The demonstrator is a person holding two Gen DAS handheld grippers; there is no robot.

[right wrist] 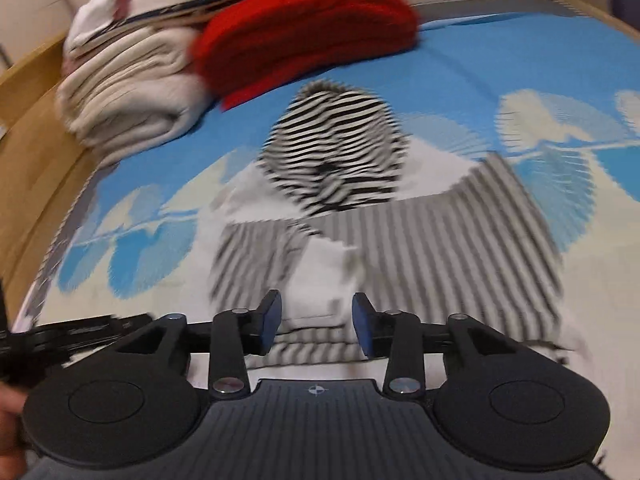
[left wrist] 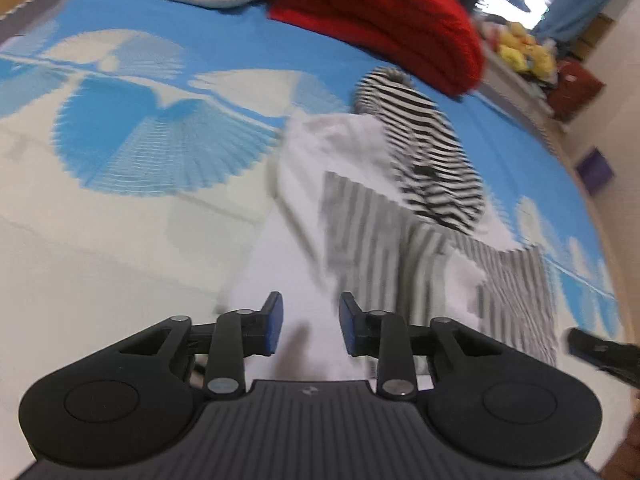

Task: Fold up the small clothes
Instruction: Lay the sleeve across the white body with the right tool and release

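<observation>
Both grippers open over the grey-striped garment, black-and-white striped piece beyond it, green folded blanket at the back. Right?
One error: the folded blanket at the back is red, not green, as the right wrist view shows. The rest holds: the left gripper and right gripper are open over the grey-striped garment, with the black-and-white striped piece beyond it.

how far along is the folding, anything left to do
Partly done at best. The grey-striped white garment lies spread on the blue patterned bedspread, one flap turned over, not yet compact. The black-and-white striped piece sits bunched beyond it, unfolded. Both the left hand-held gripper and right hand-held gripper are open, holding nothing.
</observation>
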